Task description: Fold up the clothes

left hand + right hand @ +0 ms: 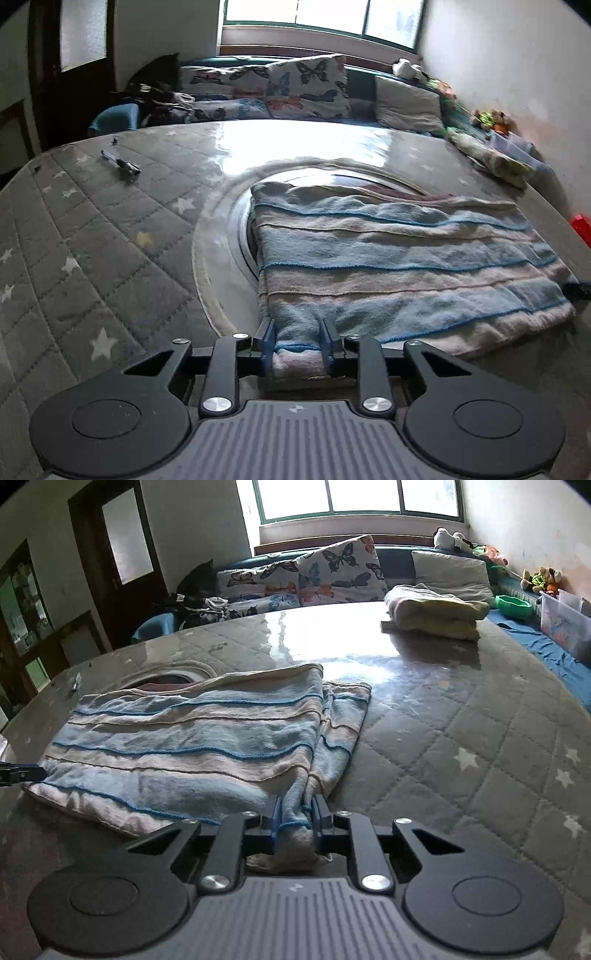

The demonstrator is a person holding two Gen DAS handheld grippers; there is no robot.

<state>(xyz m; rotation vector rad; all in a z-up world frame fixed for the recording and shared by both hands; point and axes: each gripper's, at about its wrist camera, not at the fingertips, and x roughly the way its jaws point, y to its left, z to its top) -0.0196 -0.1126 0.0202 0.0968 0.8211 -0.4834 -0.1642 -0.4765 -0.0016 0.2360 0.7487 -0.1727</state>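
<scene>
My left tongs (pixel 297 341) pinch the near edge of the striped garment (pixel 399 266), close to its left corner. My right tongs (pixel 295 818) squeeze a bunched bit of the same near edge, close to its right corner. The blue and white garment lies flat on the grey starry mat (pixel 461 746). A folded yellow cloth (pixel 436 613) sits far back on the mat. A pen (pixel 122 165) lies well off to the left.

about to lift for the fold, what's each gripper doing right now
left gripper: shut on the near hem of the striped garment.
right gripper: shut on a bunched near corner of the same striped garment.
</scene>
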